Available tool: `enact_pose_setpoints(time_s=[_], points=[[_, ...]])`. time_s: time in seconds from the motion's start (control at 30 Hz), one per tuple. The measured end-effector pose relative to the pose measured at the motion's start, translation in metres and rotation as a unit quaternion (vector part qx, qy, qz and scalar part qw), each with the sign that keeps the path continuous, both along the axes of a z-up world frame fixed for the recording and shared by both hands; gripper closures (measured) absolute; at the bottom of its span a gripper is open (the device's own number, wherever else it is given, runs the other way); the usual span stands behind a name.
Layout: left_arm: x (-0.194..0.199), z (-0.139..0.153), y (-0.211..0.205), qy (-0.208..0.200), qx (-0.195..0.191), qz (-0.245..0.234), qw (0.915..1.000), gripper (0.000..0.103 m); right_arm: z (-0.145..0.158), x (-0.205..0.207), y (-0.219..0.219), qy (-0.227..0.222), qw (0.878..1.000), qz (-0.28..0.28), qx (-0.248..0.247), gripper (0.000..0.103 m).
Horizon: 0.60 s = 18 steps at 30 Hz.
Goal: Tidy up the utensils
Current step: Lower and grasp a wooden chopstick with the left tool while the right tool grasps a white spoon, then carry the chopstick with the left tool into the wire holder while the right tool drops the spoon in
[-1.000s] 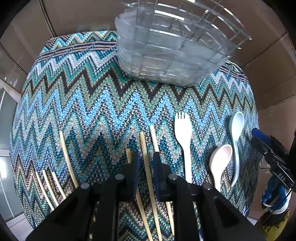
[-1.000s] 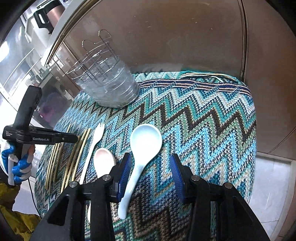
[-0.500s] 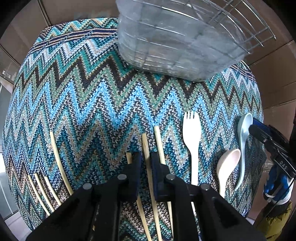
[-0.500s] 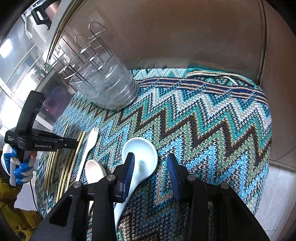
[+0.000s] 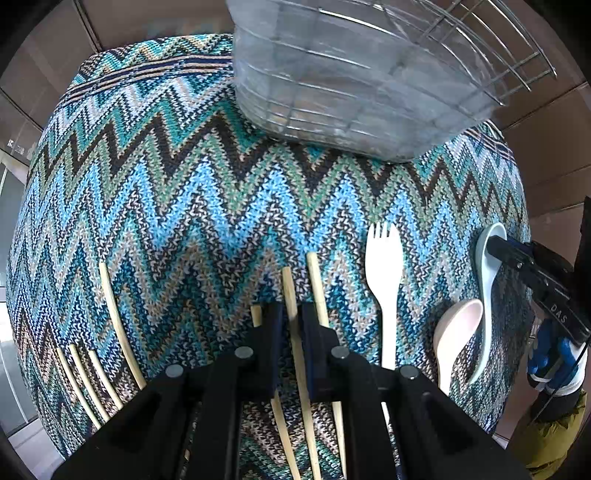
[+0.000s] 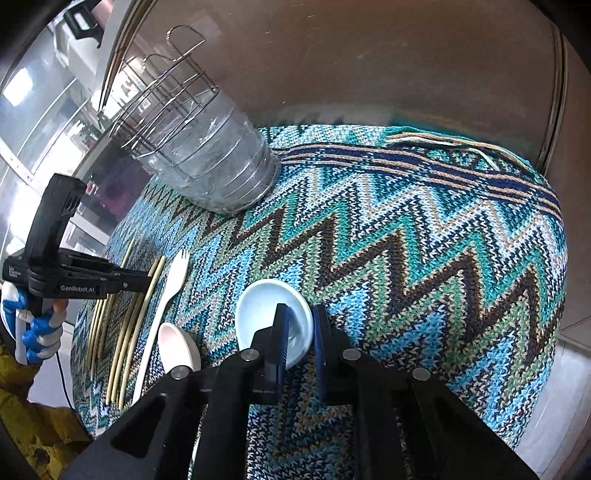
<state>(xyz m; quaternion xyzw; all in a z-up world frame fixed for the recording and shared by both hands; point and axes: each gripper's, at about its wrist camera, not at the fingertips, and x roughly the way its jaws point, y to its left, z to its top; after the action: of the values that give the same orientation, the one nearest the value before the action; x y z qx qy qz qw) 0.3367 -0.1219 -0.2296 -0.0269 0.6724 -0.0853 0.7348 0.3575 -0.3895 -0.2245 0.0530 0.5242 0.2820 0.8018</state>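
Two hand-held grippers engaged: left (image 5: 291,325) clamps slim bamboo chopstick (image 5: 295,332), axis toward wire utensil basket (image 5: 369,92); right (image 6: 298,332) closes on pale-blue ceramic spoon (image 6: 266,306).

We seem to be in a kitchen: a kettle (image 6: 79,27) stands on steel shelving beside brown wall panels (image 6: 369,55).

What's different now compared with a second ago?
The right hand-held gripper slid forward over the pale blue spoon and closed on its bowl edge. The left hand-held gripper dropped slightly, clamped on one chopstick throughout. The fork, pink spoon and wire basket stayed put.
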Motion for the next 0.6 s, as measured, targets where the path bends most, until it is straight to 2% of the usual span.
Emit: enact_pose_setpoints(time_s=[0.1,0.33,0.5,0.6], points=[[-0.002,0.000,0.001,-0.005,-0.003,0.008,1.0000,0.097,0.004,-0.006,0.000,-0.011,1.000,0.003,0.000,0.096],[-0.011,0.010,0.021,-0.036,-0.034,0.031,0.9983,0.099,0.018,-0.033,0.001,-0.046,0.999,-0.005,-0.026,0.097],[-0.032,0.037,0.033,-0.081,-0.061,0.033,0.9943,0.099,0.040,-0.060,-0.006,-0.079,0.995,-0.033,-0.047,0.097],[-0.052,0.068,0.042,-0.118,-0.084,0.034,0.9888,0.099,0.060,-0.077,-0.010,-0.101,0.992,-0.054,-0.054,0.097]])
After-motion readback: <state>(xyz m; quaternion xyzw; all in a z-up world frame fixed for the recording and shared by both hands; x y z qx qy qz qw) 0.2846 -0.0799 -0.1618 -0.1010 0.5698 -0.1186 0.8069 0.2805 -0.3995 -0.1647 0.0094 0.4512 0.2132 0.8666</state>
